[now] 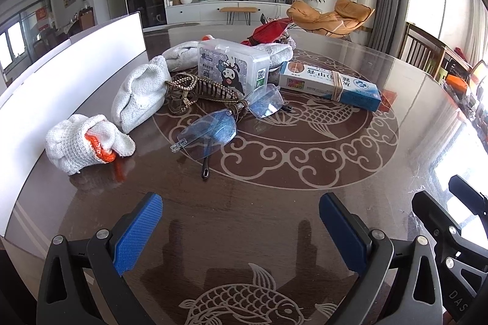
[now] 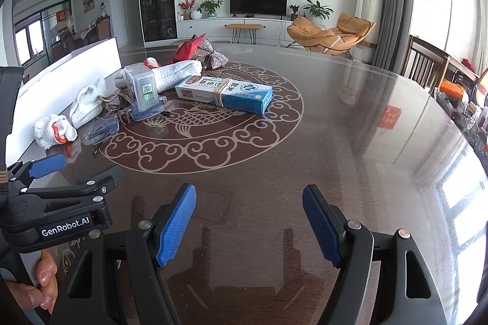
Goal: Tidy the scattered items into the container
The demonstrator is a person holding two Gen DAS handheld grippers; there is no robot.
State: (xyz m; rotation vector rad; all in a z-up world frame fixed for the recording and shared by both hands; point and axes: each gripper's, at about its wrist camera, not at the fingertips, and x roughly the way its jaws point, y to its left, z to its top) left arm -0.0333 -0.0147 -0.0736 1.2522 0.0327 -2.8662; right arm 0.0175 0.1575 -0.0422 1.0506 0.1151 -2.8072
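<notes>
- white container (image 1: 76,56) along the table's left edge, nothing visibly in it, inside hidden
- two rolled gloves (image 1: 88,142) just beside it, still on table (image 1: 305,203)
- glasses (image 1: 225,119), beaded clip (image 1: 201,93), clear box (image 1: 231,67) clustered mid-left, touching or overlapping
- long blue carton (image 1: 331,82) right of box, red item (image 1: 268,33) behind
- left gripper (image 1: 241,230) spread wide, empty, over bare table
- right gripper (image 2: 248,226) spread wide, empty, well apart from items
- judgement: task at start, all items left to move
</notes>
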